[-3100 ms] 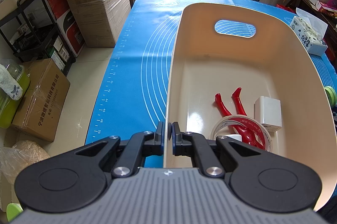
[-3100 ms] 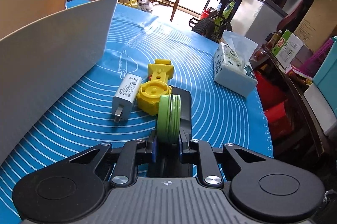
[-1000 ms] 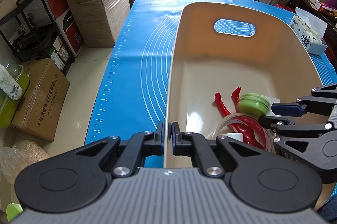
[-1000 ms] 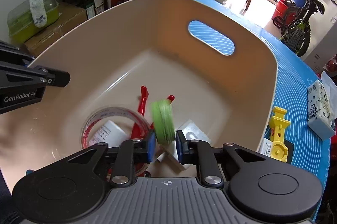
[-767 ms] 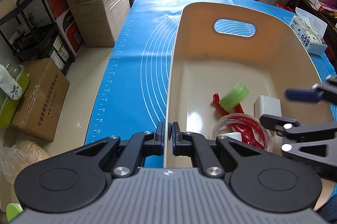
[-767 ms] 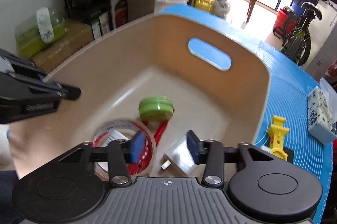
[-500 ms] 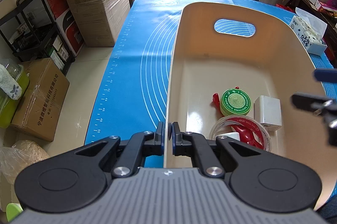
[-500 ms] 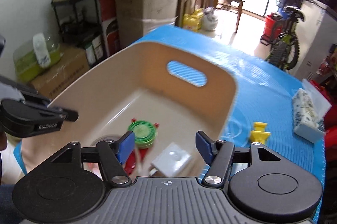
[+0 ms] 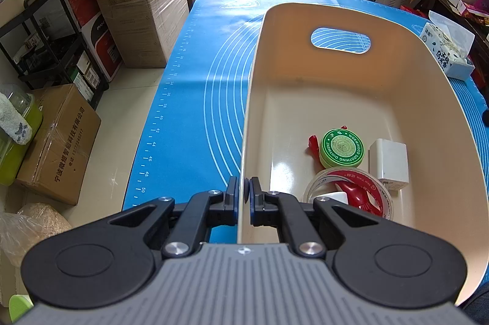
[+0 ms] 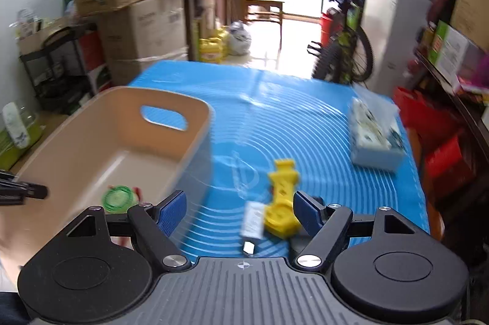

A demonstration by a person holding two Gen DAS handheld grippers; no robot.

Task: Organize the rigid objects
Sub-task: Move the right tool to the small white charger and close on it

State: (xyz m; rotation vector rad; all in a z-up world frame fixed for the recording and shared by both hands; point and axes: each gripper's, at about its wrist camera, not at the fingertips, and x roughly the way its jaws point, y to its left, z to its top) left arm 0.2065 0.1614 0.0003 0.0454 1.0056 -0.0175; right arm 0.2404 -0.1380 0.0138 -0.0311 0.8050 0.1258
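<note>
- Left wrist view: our left gripper (image 9: 243, 193) has its fingers (image 9: 231, 191) clenched on the near rim of the bin (image 9: 248, 111), one finger on each side of the wall.
- Inside the bin, the green tin (image 9: 341, 147) lies flat, touching the white charger (image 9: 388, 162) and overlapping a red piece (image 9: 313, 142).
- Right wrist view: our right gripper (image 10: 240, 212) has just been opening; its fingers (image 10: 172, 212) stand wide and released, nothing between them, over the worktop (image 10: 305, 126) above a yellow toy (image 10: 282, 199).
</note>
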